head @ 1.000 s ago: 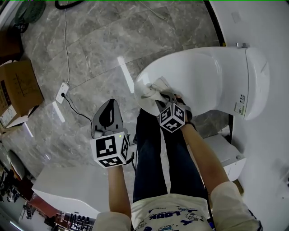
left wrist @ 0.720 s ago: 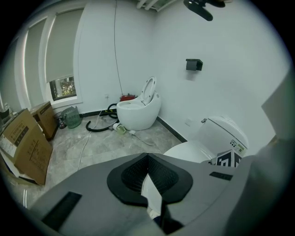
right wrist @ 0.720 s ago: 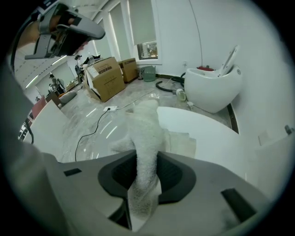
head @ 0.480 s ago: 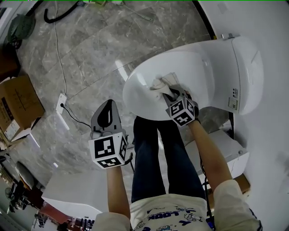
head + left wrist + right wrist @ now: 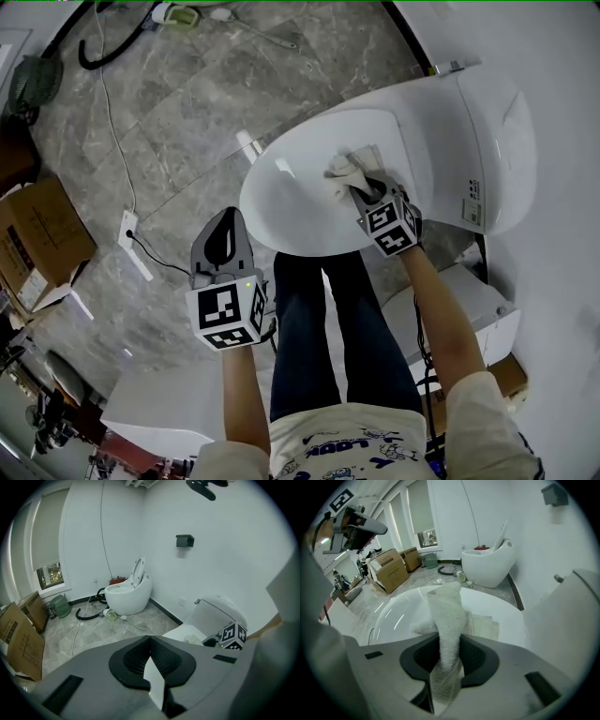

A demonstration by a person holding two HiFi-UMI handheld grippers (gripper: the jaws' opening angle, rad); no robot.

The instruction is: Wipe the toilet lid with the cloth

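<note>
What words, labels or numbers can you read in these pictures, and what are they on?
"LOOK", apparently: blue print on the person's white T-shirt.
Small label on the white ceramic toilet: too small to read.
Print on the brown cardboard box: too blurred.

Closed white toilet lid (image 5: pixel 291 197): crumpled white cloth (image 5: pixel 349 169) lying on it, right of centre, toward tank end. Grey marble floor (image 5: pixel 169 141): cardboard box (image 5: pixel 37 239) at left edge, power strip (image 5: pixel 128 227) nearby, black hose (image 5: pixel 94 52) at far-left corner.
</note>
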